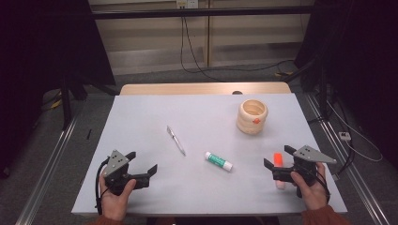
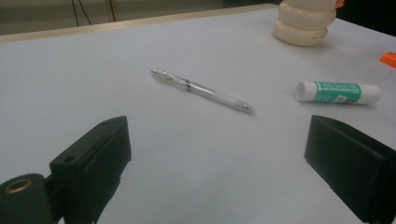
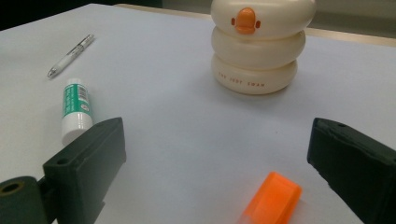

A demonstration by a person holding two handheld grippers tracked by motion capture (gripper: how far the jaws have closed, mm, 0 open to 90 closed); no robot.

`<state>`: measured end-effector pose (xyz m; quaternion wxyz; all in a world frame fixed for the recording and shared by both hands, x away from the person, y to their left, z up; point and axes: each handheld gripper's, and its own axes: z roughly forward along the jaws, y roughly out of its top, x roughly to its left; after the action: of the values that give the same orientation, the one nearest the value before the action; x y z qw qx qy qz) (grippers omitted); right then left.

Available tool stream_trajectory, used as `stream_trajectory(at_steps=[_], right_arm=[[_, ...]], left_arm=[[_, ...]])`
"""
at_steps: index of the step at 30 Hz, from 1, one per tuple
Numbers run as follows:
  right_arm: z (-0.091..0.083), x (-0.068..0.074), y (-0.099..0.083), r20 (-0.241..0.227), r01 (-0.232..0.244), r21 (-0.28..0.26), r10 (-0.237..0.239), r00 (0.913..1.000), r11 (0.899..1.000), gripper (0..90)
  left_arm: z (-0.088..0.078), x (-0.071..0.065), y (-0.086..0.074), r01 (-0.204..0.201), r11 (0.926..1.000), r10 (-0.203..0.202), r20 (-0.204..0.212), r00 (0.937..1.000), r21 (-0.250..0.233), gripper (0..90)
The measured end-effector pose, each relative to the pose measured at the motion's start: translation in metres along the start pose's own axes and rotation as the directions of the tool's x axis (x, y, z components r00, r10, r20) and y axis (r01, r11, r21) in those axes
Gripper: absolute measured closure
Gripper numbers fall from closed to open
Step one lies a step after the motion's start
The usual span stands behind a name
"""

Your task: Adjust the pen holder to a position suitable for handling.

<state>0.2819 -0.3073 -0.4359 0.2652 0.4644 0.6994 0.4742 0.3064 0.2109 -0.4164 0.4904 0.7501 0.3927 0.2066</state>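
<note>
A clear pen (image 1: 176,139) lies at the middle of the white table (image 1: 141,117), with a green-and-white glue stick (image 1: 218,161) to its right. A cream ringed holder (image 1: 252,116) with an orange beak stands at the back right. My left gripper (image 1: 143,161) rests near the front left, open and holding nothing; its view looks at the pen (image 2: 203,91) and glue stick (image 2: 337,92). My right gripper (image 1: 277,156) is open at the front right, over an orange highlighter (image 1: 279,161). The highlighter's cap (image 3: 273,198) lies between the open jaws, untouched, and the holder (image 3: 256,46) stands ahead.
Beyond the table's far edge are a wooden strip (image 1: 202,88), cables on the floor (image 1: 197,65) and dark stands at both sides. Metal rails (image 1: 51,154) run along the floor left and right of the table.
</note>
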Motion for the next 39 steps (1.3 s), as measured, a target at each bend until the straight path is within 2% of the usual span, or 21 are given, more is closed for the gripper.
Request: stream_trajectory(at_steps=[6,8,11,13,18,22,25,28,30,34,39], right_arm=[[-0.001,-0.001,0.000,-0.005,-0.001,0.003,0.001,1.0000,1.000,3.8],[0.000,-0.001,0.001,0.007,0.004,0.009,-0.004,1.0000,1.000,3.5],[0.002,-0.002,0.002,0.012,-0.015,0.023,0.014,0.9998,1.000,3.2],[0.003,-0.003,0.003,0.013,-0.019,0.026,0.018,0.9997,0.999,3.7],[0.008,-0.007,0.015,-0.002,-0.016,0.023,0.016,0.9999,1.000,4.8],[0.010,-0.009,0.021,-0.020,-0.015,0.025,0.016,0.9997,1.000,5.4],[0.015,-0.011,0.028,-0.028,0.011,0.041,-0.010,0.9996,0.999,5.6],[0.021,-0.012,0.036,-0.038,0.032,0.056,-0.030,0.9988,0.998,4.8],[0.025,-0.014,0.043,-0.050,0.029,0.064,-0.026,0.9984,0.998,4.8],[0.035,-0.018,0.061,-0.044,0.037,0.067,-0.034,0.9985,0.997,3.9],[0.046,-0.025,0.075,-0.057,0.015,0.053,-0.011,0.9983,0.998,5.4]], left_arm=[[0.003,-0.001,0.000,-0.003,1.0000,0.003,0.005,1.0000,0.009,7.0],[0.004,0.000,0.000,-0.003,0.9998,0.003,0.008,1.0000,0.019,7.0],[0.005,0.000,-0.001,0.010,0.9994,-0.010,0.002,0.9999,0.032,7.0],[0.006,0.002,0.000,0.012,0.9993,-0.012,0.013,0.9998,0.034,7.0],[0.007,0.001,-0.001,0.001,0.9988,-0.002,0.018,0.9998,0.049,7.0],[0.006,0.001,0.000,0.008,0.9992,-0.009,0.020,0.9998,0.040,7.0],[0.005,0.002,-0.001,0.022,0.9985,-0.023,0.038,0.9990,0.051,7.7],[0.004,0.002,-0.001,0.019,0.9986,-0.021,0.039,0.9990,0.049,7.7],[0.004,0.002,0.000,0.021,0.9989,-0.023,0.042,0.9988,0.041,7.7],[0.003,0.001,0.000,0.021,0.9987,-0.023,0.045,0.9987,0.046,7.7],[0.001,0.002,-0.001,0.020,0.9986,-0.023,0.046,0.9987,0.049,7.7]])
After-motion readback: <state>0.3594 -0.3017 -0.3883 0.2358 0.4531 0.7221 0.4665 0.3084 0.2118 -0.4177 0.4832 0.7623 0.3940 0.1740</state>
